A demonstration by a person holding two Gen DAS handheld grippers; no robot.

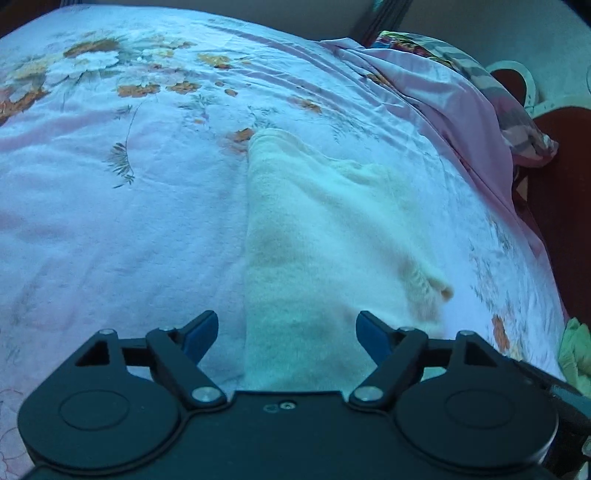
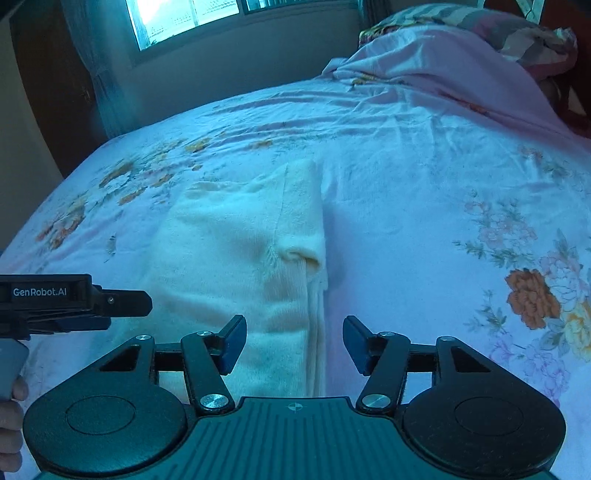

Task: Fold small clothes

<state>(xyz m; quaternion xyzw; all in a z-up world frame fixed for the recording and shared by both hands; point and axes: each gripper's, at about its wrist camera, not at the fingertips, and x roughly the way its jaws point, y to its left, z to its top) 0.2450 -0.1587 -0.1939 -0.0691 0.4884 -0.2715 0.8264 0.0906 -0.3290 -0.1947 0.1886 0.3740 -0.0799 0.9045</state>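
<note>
A small cream knit garment [image 1: 325,236] lies flat on the bed, folded lengthwise into a long strip with a sleeve cuff [image 1: 445,291] showing on top. It also shows in the right wrist view [image 2: 243,258]. My left gripper [image 1: 286,334] is open and empty, just above the garment's near left edge. My right gripper [image 2: 293,341] is open and empty over the garment's near right edge. The left gripper shows from the side in the right wrist view [image 2: 122,304], beside the garment's left edge.
The bed has a pale pink floral sheet [image 1: 110,206]. A rumpled pink cover and patterned pillow [image 2: 461,44] lie at the head. A window [image 2: 192,18] is beyond the far side. A green cloth [image 1: 576,350] lies off the right edge.
</note>
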